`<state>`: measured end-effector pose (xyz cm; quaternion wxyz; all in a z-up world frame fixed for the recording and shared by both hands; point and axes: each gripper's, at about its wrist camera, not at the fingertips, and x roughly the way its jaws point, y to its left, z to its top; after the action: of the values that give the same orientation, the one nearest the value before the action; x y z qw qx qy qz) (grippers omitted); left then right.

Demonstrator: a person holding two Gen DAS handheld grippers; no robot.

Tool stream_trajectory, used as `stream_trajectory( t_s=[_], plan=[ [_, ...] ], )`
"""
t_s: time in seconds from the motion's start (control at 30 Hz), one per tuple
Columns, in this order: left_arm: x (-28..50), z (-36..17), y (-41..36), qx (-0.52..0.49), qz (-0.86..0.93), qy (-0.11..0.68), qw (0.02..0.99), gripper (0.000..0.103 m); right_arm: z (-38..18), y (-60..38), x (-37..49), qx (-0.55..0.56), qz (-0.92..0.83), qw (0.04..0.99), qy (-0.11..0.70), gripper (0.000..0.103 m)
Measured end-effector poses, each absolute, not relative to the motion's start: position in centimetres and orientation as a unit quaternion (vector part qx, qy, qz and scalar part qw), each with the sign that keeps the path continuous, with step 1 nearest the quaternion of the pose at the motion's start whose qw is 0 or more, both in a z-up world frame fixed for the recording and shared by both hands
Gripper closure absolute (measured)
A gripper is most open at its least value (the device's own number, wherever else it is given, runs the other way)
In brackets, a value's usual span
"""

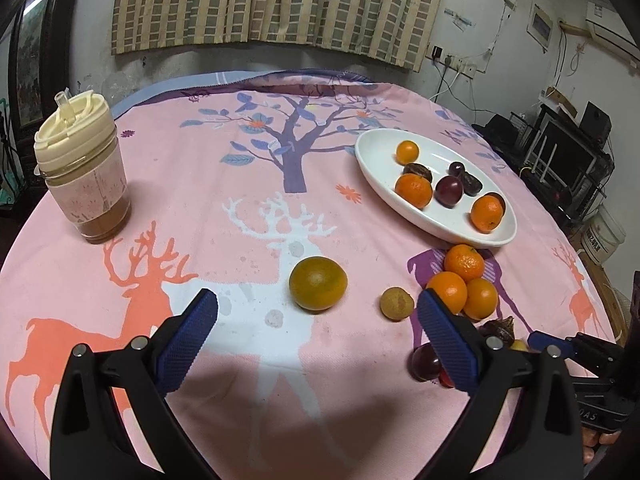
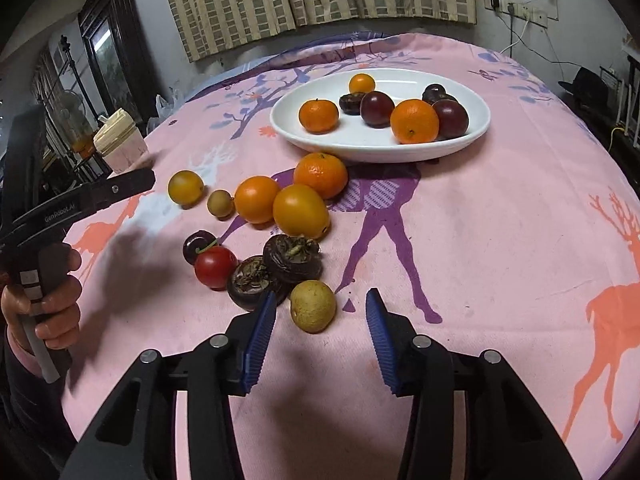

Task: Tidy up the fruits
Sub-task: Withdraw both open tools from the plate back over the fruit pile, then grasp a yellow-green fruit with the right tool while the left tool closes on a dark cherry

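My left gripper [image 1: 317, 296] is open wide just above the pink cloth, with a greenish orange [image 1: 318, 283] lying just beyond its tips. My right gripper [image 2: 322, 295] is open around a yellow-brown round fruit [image 2: 313, 306], and its pads stand clear of the fruit on both sides. Beside that fruit lie two dark water chestnuts [image 2: 293, 258], a red cherry tomato [image 2: 215, 266], a dark plum [image 2: 198, 245] and three oranges [image 2: 301, 211]. The white oval plate [image 2: 380, 152] behind holds oranges, plums and chestnuts.
A lidded cup [image 1: 84, 176] with a straw stands at the far left of the table. A small tan fruit [image 1: 397, 304] lies between the greenish orange and the orange pile. A person's hand [image 2: 44, 312] holds the left gripper's handle. Shelves and cables stand past the right edge.
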<state>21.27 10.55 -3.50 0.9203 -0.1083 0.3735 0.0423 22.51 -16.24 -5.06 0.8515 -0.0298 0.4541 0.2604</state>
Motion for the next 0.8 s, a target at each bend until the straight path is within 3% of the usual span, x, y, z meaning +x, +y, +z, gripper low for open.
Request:
stream_trajectory(
  t_s=[0.1, 0.23, 0.4, 0.47, 0.53, 0.63, 0.8],
  plan=[
    [21.3, -3.5, 10.6, -0.107, 0.043, 0.373, 0.921, 0.005, -5.5, -15.7, 22.7, -0.036, 0.261, 0.844, 0.468, 0.061],
    [21.3, -3.6, 10.5, -0.106, 0.042, 0.375, 0.920, 0.005, -5.7, -15.9, 22.9, -0.020, 0.272, 0.839, 0.470, 0.078],
    [21.0, -3.6, 9.3, -0.080, -0.021, 0.380, 0.921, 0.005, -5.7, -19.1, 24.0, 0.093, 0.294, 0.831, 0.463, 0.078],
    [20.2, -3.7, 8.1, -0.046, -0.065, 0.379, 0.922, 0.015, -5.6, -19.8, 24.0, 0.114, 0.297, 0.833, 0.453, 0.078],
    [19.8, -4.2, 6.9, -0.013, -0.099, 0.389, 0.916, 0.038, -5.6, -20.0, 24.0, 0.120, 0.296, 0.833, 0.452, 0.078],
    [19.9, -5.3, 5.8, 0.006, -0.125, 0.412, 0.902, 0.057, -5.6, -20.0, 24.1, 0.122, 0.295, 0.832, 0.453, 0.078],
    [19.9, -5.9, 4.6, 0.031, -0.138, 0.418, 0.897, 0.060, -5.4, -20.1, 24.1, 0.123, 0.298, 0.833, 0.450, 0.078]
  ],
)
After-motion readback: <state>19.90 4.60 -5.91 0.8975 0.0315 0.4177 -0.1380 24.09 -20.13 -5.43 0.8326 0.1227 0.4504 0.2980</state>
